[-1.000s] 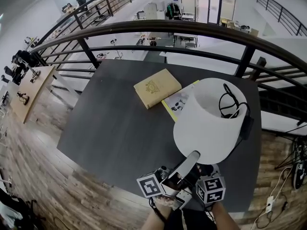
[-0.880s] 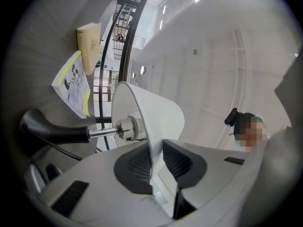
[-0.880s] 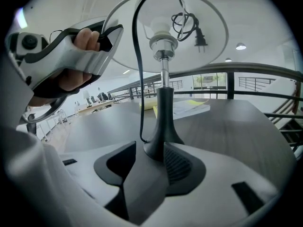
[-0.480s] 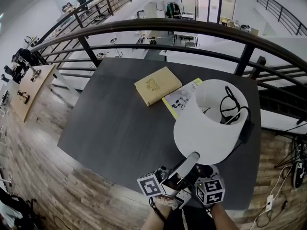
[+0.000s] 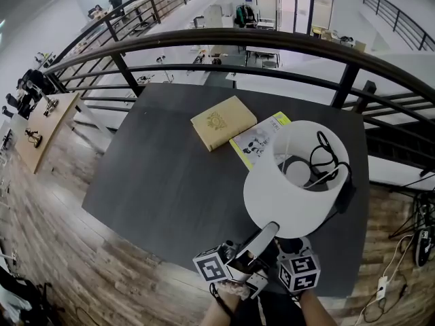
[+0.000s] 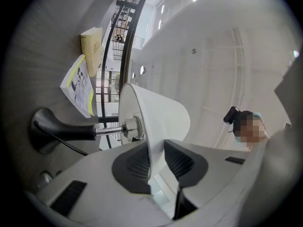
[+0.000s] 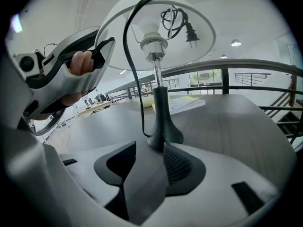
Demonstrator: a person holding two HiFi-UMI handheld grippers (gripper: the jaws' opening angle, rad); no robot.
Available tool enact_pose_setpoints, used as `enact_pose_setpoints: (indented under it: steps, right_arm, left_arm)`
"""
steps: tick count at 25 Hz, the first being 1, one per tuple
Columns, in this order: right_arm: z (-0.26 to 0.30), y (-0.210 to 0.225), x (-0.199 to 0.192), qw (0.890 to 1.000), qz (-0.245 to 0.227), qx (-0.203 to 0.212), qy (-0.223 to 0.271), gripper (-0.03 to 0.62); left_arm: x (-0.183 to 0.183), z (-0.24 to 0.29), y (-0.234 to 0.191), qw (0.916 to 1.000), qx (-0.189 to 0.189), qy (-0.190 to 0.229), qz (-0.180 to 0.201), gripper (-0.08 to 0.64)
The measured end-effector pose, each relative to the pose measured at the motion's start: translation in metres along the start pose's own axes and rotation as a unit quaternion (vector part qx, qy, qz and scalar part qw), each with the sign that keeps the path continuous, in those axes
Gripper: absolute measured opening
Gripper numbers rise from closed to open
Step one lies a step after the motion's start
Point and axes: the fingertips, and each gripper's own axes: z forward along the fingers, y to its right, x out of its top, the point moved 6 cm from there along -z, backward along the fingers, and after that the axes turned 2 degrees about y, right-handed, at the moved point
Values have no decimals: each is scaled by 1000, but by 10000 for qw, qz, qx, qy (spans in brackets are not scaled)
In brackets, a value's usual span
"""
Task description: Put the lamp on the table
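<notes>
The lamp stands on the dark table (image 5: 170, 175) at its right. Its white shade (image 5: 292, 182) opens upward, with the black cord and plug (image 5: 326, 158) coiled inside. In the right gripper view the black base (image 7: 163, 136) rests flat on the tabletop, just beyond my right gripper (image 7: 147, 152), which is open with nothing between its fingers. My left gripper (image 5: 270, 228) reaches up to the shade's near rim. The thin rim (image 6: 154, 150) lies between its jaws, which are opening, and one pad stands off the rim.
A tan book (image 5: 223, 123) and a yellow-edged booklet (image 5: 258, 138) lie on the table behind the lamp. A dark metal railing (image 5: 204, 39) curves around the table's far side. Wooden floor (image 5: 54, 250) lies to the left, below the table edge.
The lamp has settled more upright and slightly nearer to me, showing more of the shade's inside. Both grippers have dropped a little lower in the head view.
</notes>
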Motion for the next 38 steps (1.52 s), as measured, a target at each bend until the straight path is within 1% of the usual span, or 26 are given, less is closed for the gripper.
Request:
enact_pose_setpoints:
  steps: [11,20,24,27,29,33,35,36,38]
  right_arm:
    - [-4,-2,-7,10000,-9,14,-65,206]
    - [-11,-8,-10,9999,-48,44,-104,206]
    - [-11,-9,-8,9999,1,60,-158,206]
    - [-13,-10,-7,9995,213,77,-202,206]
    - [-15,-13,-6,9992,306,147,-223,206]
    - [-19,-25,-3,9986,328,324,-246,204]
    - [-19,-29,0,9984,335,369,-253,152]
    - [-19,-31,1,9983,333,391,-263,140]
    - [-18,-33,3,9979,339,479,-291,140]
  left_arm:
    - [-5,-17,-2,9999,-23,157,-15,104]
    - [-5,-18,-1,9998,22,167,102,110]
    - [-3,-21,0,9994,246,183,133,129]
    - [-3,-24,2,9989,406,165,176,147]
    - [-4,-27,3,9985,493,201,155,155]
    - [-7,-32,5,9972,686,295,85,166]
    - [-6,-36,5,9962,788,330,146,170]
    - [-5,-39,5,9957,836,375,168,170]
    - [-3,-43,4,9944,935,462,170,169]
